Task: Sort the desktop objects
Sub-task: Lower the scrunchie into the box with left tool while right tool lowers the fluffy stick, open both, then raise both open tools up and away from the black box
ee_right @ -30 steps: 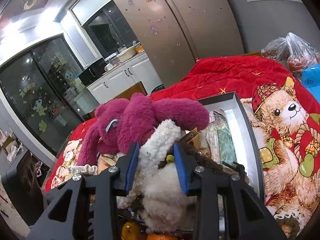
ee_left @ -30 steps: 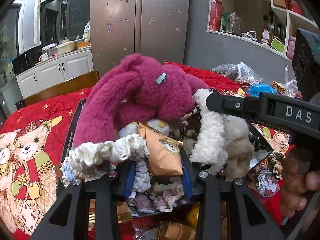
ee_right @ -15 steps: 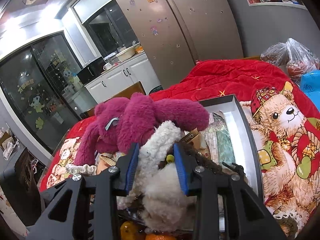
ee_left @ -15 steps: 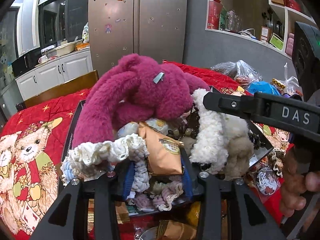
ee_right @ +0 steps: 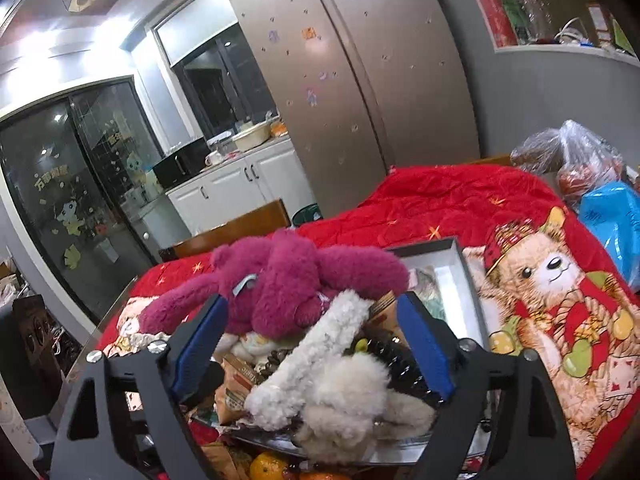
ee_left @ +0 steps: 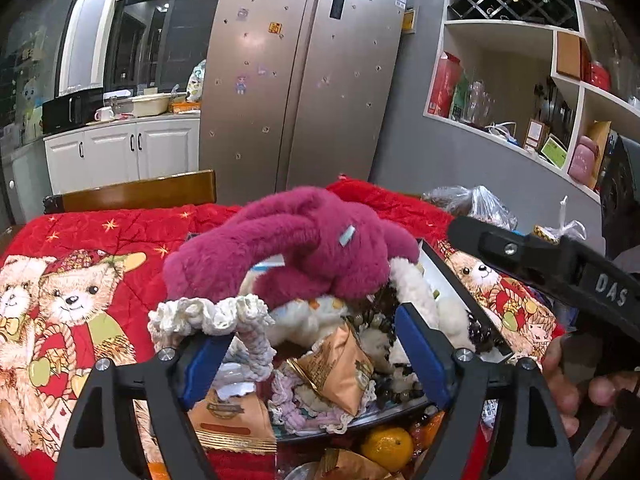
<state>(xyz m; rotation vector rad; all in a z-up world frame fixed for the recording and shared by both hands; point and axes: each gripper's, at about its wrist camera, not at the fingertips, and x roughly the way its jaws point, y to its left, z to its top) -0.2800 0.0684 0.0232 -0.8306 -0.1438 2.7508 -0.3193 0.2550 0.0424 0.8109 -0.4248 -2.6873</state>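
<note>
The left gripper [ee_left: 312, 354] has its jaws opening, blue pads [ee_left: 420, 354] spread wide and pressing on nothing; between them lie an orange snack packet [ee_left: 340, 368] and a white braided rope [ee_left: 216, 316], neither pinched. The right gripper [ee_right: 312, 344] is likewise opening, its pads wide apart on either side of a cream plush [ee_right: 320, 364], clear of it. Both hover over the near end of a grey tray [ee_right: 452, 276] heaped with things: a magenta plush [ee_left: 304, 256] sprawls on top of the pile, dark beads [ee_left: 384, 320] and pastel cords [ee_left: 304, 404] beneath it. An orange [ee_left: 386, 448] sits just below the tray's near edge, beside another packet [ee_left: 228, 420]. The tray rests on a red cloth [ee_right: 460, 200] printed with teddy bears. In the left view the right gripper's black body shows at the right, with the person's hand [ee_left: 576, 384] around its handle. Plastic bags [ee_right: 568, 160] lie at the cloth's far right; a steel fridge [ee_left: 296, 80] stands behind.
</note>
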